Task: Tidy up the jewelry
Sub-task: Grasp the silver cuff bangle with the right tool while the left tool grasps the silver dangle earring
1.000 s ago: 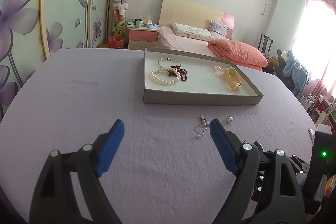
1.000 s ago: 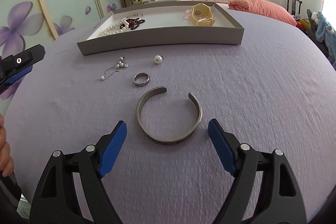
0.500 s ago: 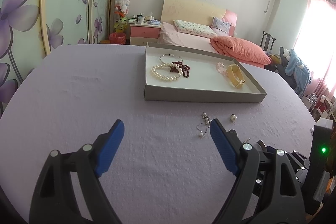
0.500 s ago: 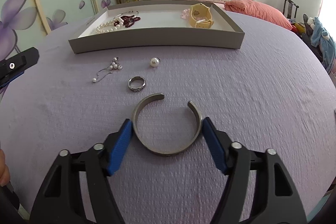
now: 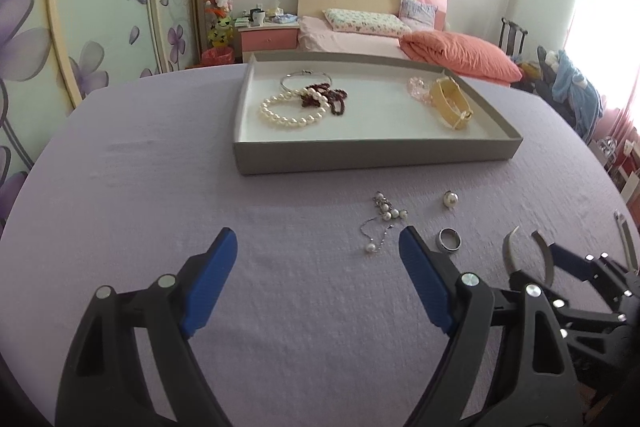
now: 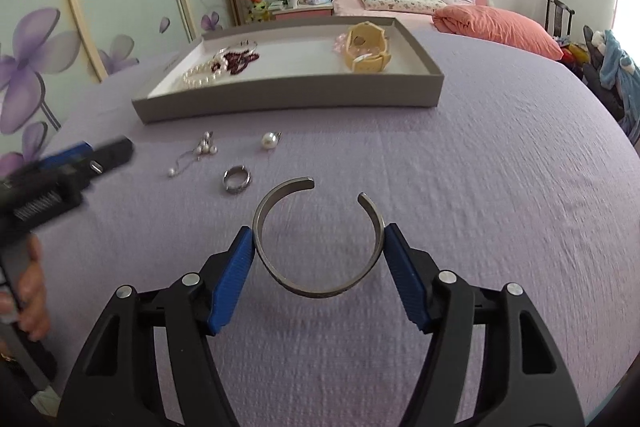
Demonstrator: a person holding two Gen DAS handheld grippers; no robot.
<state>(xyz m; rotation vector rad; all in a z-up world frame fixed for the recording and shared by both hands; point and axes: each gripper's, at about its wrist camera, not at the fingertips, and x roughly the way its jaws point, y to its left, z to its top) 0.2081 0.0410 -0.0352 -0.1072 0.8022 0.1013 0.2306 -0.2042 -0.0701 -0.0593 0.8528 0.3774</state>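
Observation:
My right gripper (image 6: pixel 318 231) is shut on a silver cuff bangle (image 6: pixel 316 291), its blue pads pressing both sides; the bangle's open ends point away from me. Just beyond lie a silver ring (image 6: pixel 237 179), a single pearl piece (image 6: pixel 269 141) and a pearl chain (image 6: pixel 198 155). My left gripper (image 5: pixel 316 233) hovers over bare purple cloth with its jaws wide, closing slightly, and nothing between them. The pearl chain (image 5: pixel 384 223) and the ring (image 5: pixel 449 240) lie by its right finger. The grey tray (image 5: pixel 376 155) behind holds a pearl bracelet (image 5: pixel 288 113), dark red beads (image 5: pixel 324 99) and a yellow band (image 5: pixel 452 103).
A purple cloth (image 5: pixel 140 167) covers the round table. A person's hand (image 6: pixel 28 287) holds the left gripper (image 6: pixel 80 163) at the left edge of the right wrist view. Beyond the table stand a bed (image 5: pixel 400 39) and a pink nightstand (image 5: pixel 268 39).
The right jaws closed from wide apart onto the sides of the cuff bangle. The left gripper moved forward and down toward the loose pieces, and the ring came into its view.

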